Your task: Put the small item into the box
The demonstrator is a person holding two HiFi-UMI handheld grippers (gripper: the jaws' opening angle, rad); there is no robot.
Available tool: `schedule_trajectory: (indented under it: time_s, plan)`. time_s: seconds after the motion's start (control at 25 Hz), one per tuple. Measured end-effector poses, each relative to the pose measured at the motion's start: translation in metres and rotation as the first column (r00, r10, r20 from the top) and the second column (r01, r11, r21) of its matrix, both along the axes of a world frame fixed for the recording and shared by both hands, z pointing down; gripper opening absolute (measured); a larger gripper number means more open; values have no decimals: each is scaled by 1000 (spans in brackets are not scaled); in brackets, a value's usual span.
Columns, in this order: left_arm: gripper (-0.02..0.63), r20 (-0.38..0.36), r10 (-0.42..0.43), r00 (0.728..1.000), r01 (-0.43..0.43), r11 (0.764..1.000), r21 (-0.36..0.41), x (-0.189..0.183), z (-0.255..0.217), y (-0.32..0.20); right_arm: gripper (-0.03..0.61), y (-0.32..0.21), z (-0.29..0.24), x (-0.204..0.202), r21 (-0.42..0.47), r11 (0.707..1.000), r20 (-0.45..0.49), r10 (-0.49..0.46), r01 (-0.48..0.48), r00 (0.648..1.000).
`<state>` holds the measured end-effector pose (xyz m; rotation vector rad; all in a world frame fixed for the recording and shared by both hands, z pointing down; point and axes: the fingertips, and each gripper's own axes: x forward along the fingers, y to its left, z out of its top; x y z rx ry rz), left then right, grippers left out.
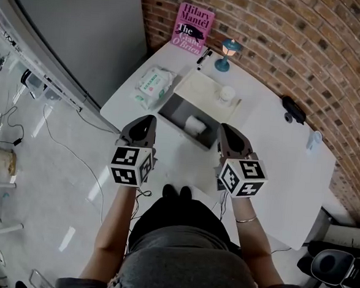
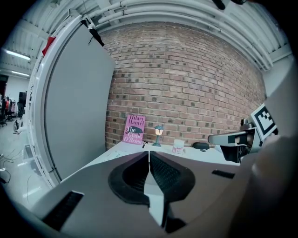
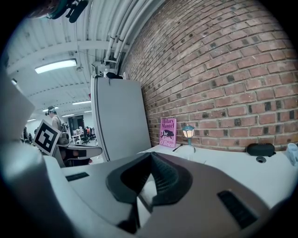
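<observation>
Both pairs of my fingers are closed tip to tip on nothing. The left gripper (image 2: 149, 154) shows its ribbed black pads (image 2: 164, 173) meeting in a thin seam, and the right gripper (image 3: 150, 156) looks the same. I hold them side by side over the near edge of the smooth white table (image 1: 277, 159), each just short of the box (image 1: 177, 111). I'd judge this a resting pose, since neither carries or touches anything. Just beyond and between them sits that box, grey, shallow and open-topped, with a white rounded item (image 1: 197, 124) lying inside toward its right end. Against its far side is a cream tray (image 1: 196, 86), perhaps its lid, with a small white jar (image 1: 227, 94) standing on its right part. Which of the two is the task's thing I cannot tell. If it is the rounded item, it lies in the box; if the jar, it stands outside, just beyond. Further left lies a soft wipes pack (image 1: 153, 86).
</observation>
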<state>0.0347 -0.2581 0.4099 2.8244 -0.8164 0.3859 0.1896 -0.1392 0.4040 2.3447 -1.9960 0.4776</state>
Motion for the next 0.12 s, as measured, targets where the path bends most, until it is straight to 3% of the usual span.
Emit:
schedule_trajectory:
  time_s: [0.12]
  plan:
    - [26,-1,9,1000,-9,1000,4,1,-2,-1,2,-3,0,-1,4,1000,-6,-5,5,1000]
